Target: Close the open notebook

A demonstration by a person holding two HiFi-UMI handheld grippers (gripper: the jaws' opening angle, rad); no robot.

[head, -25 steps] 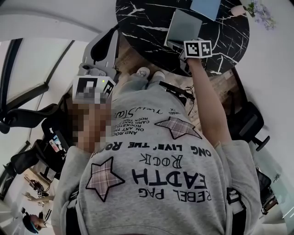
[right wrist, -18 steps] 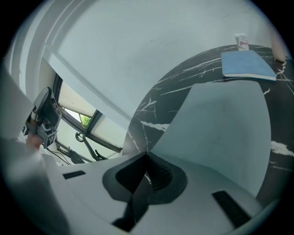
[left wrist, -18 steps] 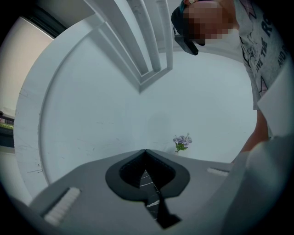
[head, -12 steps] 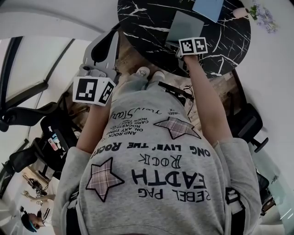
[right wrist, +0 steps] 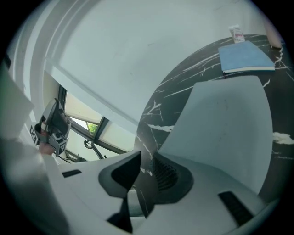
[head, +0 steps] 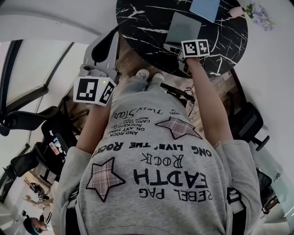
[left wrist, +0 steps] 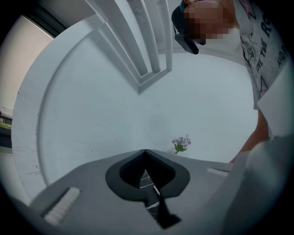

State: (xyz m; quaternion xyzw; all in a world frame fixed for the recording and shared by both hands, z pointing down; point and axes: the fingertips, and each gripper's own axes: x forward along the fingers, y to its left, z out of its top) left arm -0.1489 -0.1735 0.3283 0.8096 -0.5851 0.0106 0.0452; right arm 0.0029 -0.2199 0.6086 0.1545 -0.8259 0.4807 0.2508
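Note:
On the round black marble table [head: 147, 18] a grey notebook [head: 184, 26] lies flat with its cover down; it fills the right gripper view's right side [right wrist: 220, 114]. My right gripper [head: 183, 46] sits at the notebook's near edge. Its jaws [right wrist: 146, 158] have just been opening and stand a little apart, with only the table showing in the gap. The left gripper [head: 111, 36] is held off the table's left rim, level, with its jaws [left wrist: 145, 153] together on nothing.
A blue notebook [head: 205, 7] [right wrist: 245, 57] lies beyond the grey one. A small sprig of purple flowers [head: 258, 11] [left wrist: 180, 143] stands at the table's far right. Office chairs stand on the floor at left [head: 27, 119] and right [head: 248, 124].
The right gripper's marker cube has shifted only slightly at the notebook's near edge. The left gripper has stayed where it was.

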